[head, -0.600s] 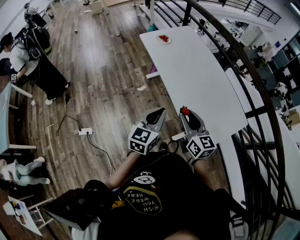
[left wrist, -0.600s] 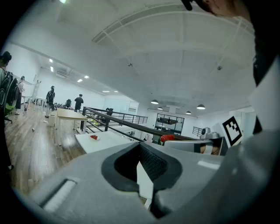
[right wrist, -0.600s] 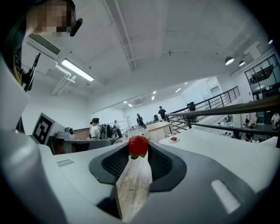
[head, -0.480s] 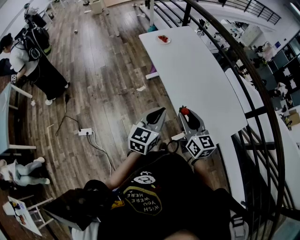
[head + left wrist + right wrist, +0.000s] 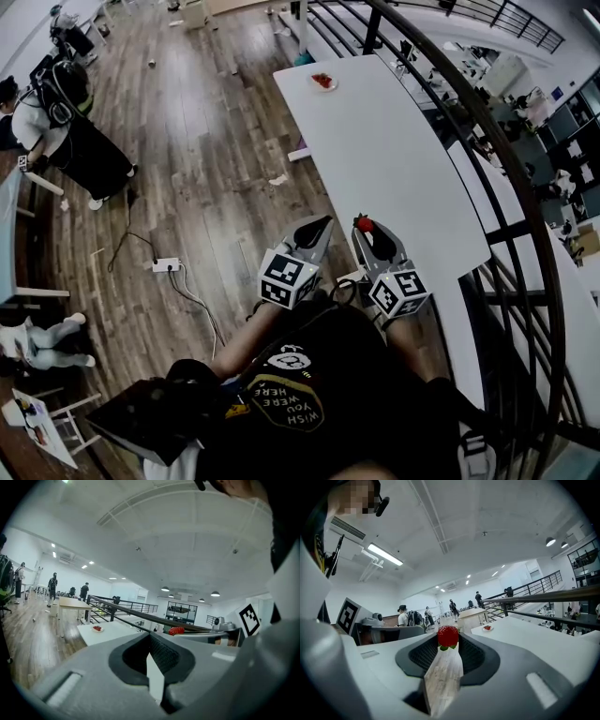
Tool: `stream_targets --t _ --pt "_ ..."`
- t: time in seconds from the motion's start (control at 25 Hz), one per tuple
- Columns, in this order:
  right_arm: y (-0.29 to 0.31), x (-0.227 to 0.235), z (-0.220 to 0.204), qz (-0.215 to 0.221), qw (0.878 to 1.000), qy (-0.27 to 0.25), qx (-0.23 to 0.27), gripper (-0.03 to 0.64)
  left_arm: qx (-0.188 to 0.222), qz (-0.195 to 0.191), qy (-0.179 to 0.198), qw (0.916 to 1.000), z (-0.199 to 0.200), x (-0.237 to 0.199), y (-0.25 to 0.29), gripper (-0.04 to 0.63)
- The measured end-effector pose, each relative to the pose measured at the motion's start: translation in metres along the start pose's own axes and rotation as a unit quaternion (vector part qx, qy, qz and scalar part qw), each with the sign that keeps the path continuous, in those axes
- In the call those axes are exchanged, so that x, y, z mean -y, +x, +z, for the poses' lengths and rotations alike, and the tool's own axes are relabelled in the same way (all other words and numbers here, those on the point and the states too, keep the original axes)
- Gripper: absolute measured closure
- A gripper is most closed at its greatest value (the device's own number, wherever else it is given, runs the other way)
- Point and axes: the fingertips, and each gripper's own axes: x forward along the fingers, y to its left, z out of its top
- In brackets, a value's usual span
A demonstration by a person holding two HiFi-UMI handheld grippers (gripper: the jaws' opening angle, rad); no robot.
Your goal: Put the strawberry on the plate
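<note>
My right gripper (image 5: 364, 228) is shut on a red strawberry (image 5: 364, 224), pinched at the very tips over the near end of the long white table (image 5: 403, 159). In the right gripper view the strawberry (image 5: 448, 636) sits between the tips of the right gripper (image 5: 448, 642). A small white plate (image 5: 322, 82) with something red on it lies at the table's far end, far from both grippers, and shows as the plate (image 5: 488, 628) and the plate (image 5: 97, 629). My left gripper (image 5: 323, 221) hangs shut and empty beside the right one, over the floor by the table's left edge.
A black curved railing (image 5: 511, 159) runs along the table's right side. Wooden floor (image 5: 206, 169) lies left of the table, with a power strip and cables (image 5: 167, 265). A person with a backpack (image 5: 66, 112) stands at the far left, and a purple stool (image 5: 302, 148) is under the table.
The whole head view has slid slightly left, and the person at the far left has shifted. Both grippers keep their pose and the strawberry stays pinched in the right one.
</note>
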Motion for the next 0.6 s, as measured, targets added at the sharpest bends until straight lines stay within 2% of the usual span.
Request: stream_targets --t 0.32,0.48,0.6 --pt "0.004 0.026 -0.007 0.015 0.999 0.027 -0.009 0.474 -0.017 0.019 0.002 0.9997 -0.011 0.006 0.015 0.595" --pt "0.016 0.028 -0.002 0.028 0.999 0.030 0.002 0.474 -0.023 0.044 -0.001 0.9988 -0.015 -0.011 0.010 0.595" --pt "0.031 0.023 0.001 0.034 0.999 0.032 0.000 0.474 -0.021 0.045 -0.002 0.9988 -0.010 -0.023 0.007 0.595"
